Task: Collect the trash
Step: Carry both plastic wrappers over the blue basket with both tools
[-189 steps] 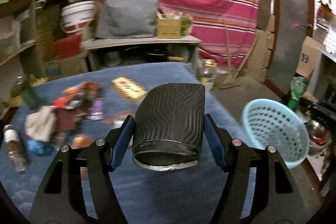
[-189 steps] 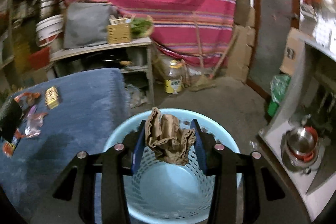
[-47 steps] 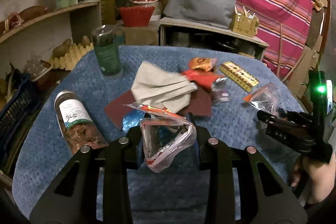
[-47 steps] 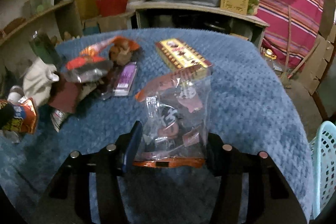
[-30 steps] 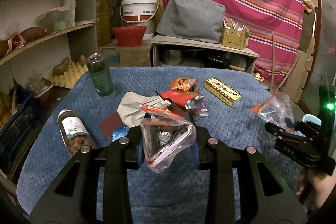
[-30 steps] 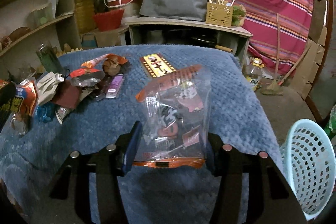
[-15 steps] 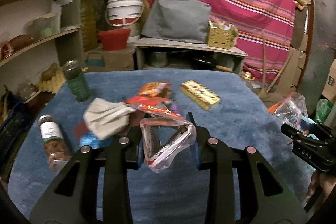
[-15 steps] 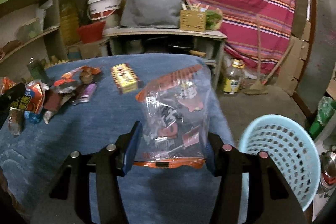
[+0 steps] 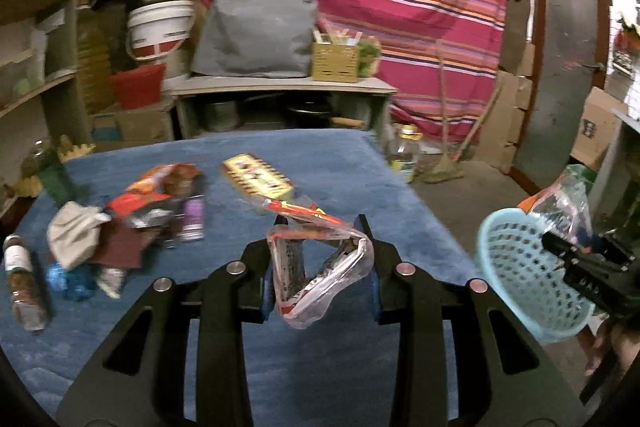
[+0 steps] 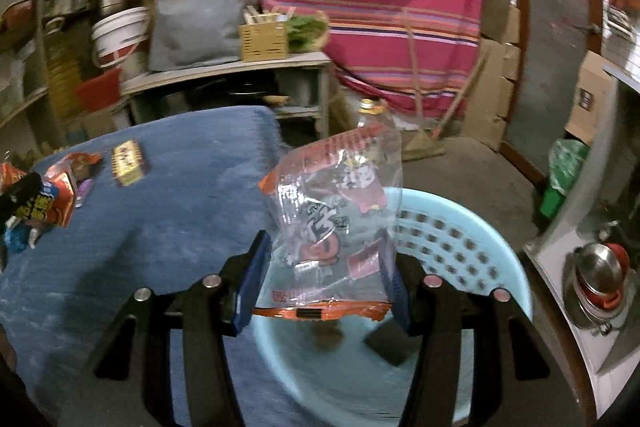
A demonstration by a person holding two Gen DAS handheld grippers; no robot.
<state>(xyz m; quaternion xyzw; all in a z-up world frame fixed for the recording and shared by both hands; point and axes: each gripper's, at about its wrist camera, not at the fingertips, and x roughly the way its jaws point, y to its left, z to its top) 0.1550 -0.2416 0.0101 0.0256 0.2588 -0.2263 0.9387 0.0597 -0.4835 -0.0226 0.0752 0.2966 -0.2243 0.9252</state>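
Observation:
My left gripper [image 9: 320, 259] is shut on a crumpled red and silver snack wrapper [image 9: 316, 267], held above the blue table [image 9: 340, 163]. Over the light blue basket [image 10: 460, 239], my right gripper [image 10: 326, 267] is shut on a clear plastic bag with an orange strip [image 10: 336, 223]. A brown lump and a dark object lie in the basket's bottom. In the left wrist view the basket [image 9: 516, 279] stands off the table's right edge, with the right gripper [image 9: 560, 247] and its bag [image 9: 568, 207] above it. More trash [image 9: 132, 223] lies in a heap on the table's left.
A yellow flat box [image 9: 256, 179], a jar [image 9: 24, 283] and a green bottle [image 9: 52, 171] are on the table. Shelves with buckets stand at the back left, a side table behind. A counter with a steel pot [image 10: 596, 275] is right of the basket.
Both grippers have swung right with their loads. The basket has come under the right gripper's bag, and the trash heap has slid to the left in both views.

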